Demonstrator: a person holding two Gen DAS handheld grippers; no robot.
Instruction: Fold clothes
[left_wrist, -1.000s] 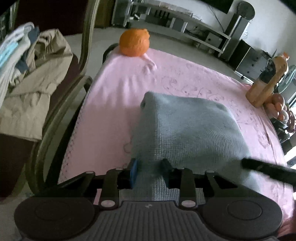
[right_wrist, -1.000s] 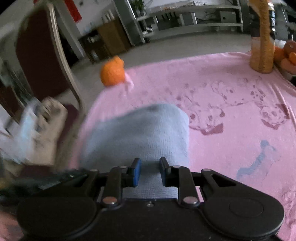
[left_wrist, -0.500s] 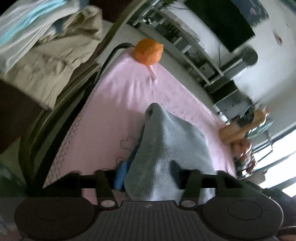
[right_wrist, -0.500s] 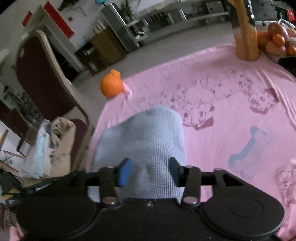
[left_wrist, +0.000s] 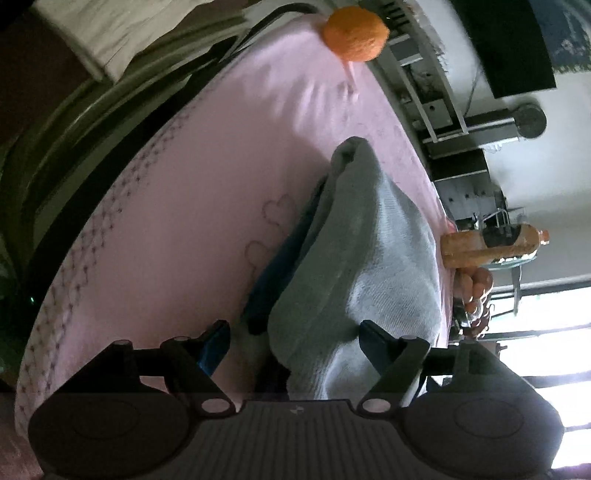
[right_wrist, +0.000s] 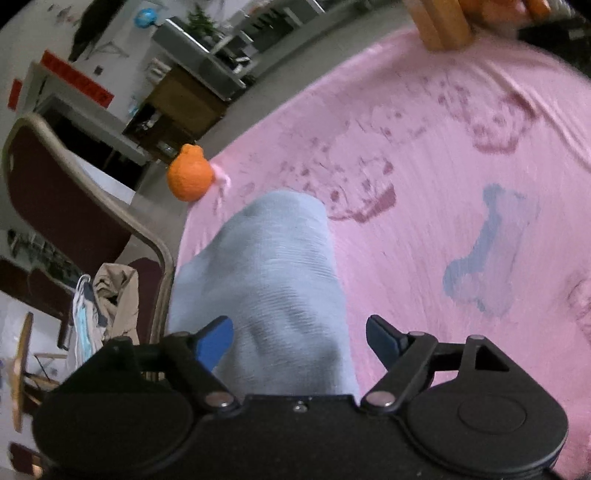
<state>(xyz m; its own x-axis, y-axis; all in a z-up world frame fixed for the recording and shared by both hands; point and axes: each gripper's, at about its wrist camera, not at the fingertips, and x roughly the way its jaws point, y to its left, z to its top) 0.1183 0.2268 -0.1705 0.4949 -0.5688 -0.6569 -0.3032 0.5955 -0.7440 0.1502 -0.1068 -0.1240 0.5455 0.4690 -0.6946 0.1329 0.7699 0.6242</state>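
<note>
Both sets of jaws have just been opening since the earlier frames, when they pinched the grey knit garment (right_wrist: 273, 280). Now my left gripper (left_wrist: 291, 338) and right gripper (right_wrist: 301, 334) stand apart, cloth between their pads but unclamped. Folded, it lies at lower centre on the pink sheet (right_wrist: 424, 155). An orange plush ball (right_wrist: 189, 178) sits upper left, beside a chair (right_wrist: 92, 206).

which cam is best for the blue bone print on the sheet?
Right wrist. The blue bone print lies in plain sight on the pink sheet, right of the grey garment. The left wrist view does not show it; the garment covers that side.
</note>
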